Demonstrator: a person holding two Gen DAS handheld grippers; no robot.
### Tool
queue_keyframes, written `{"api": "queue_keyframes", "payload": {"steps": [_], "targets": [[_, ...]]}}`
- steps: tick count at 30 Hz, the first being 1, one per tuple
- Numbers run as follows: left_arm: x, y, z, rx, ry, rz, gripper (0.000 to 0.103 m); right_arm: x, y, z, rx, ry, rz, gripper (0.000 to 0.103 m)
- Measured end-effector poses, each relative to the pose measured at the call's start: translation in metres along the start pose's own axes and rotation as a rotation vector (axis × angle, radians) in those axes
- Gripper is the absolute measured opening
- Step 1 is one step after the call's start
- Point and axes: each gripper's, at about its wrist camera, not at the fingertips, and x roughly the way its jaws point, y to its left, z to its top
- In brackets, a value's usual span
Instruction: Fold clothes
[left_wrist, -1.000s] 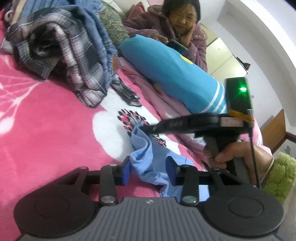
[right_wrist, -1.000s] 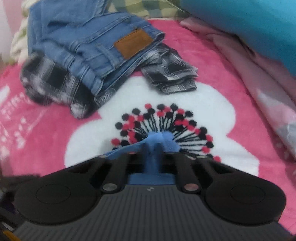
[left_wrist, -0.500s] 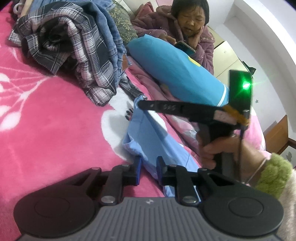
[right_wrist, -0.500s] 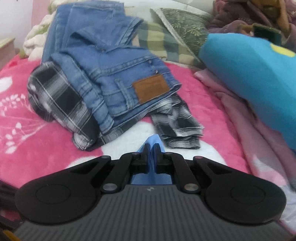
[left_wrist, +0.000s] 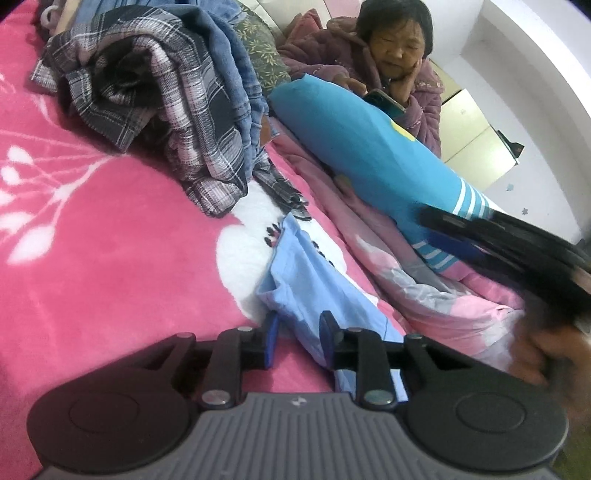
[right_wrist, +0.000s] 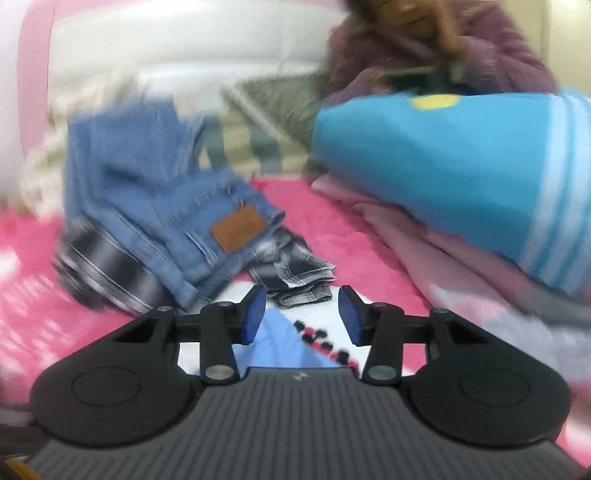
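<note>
While both grippers' jaws open, the light-blue garment (left_wrist: 310, 291) lies between them, its edge unpinched.

right tool (right_wrist: 301, 314) opening, lifted off light blue garment (left_wrist: 314, 291), left tool (left_wrist: 295, 332) opening

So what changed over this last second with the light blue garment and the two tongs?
The right tongs, clamped on the corner of the light blue garment, let it go; they are opening and lifting away, and the corner now lies on the pink blanket. The left tongs closed in on the near edge, and are opening again with cloth between them. The jeans and plaid shirt stayed put.
</note>
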Motion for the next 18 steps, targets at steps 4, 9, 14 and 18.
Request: {"api": "queue_keyframes", "payload": {"steps": [4, 9, 14, 18], "targets": [[-0.001, 0.006, 0.002, -0.038, -0.028, 0.005, 0.007, -0.067, -0.005, -0.032, 0.152, -0.034, 0.003, 0.043], [-0.009, 0.013, 0.004, -0.069, -0.068, 0.016, 0.005, -0.109, -0.015, -0.072, 0.266, 0.017, -0.099, 0.043], [-0.012, 0.013, 0.004, -0.069, -0.081, 0.026, 0.005, -0.097, -0.046, -0.087, 0.396, 0.069, -0.188, 0.043], [-0.013, 0.012, 0.004, -0.063, -0.092, 0.039, 0.006, -0.062, -0.06, -0.089, 0.47, 0.087, -0.131, 0.043]]}}
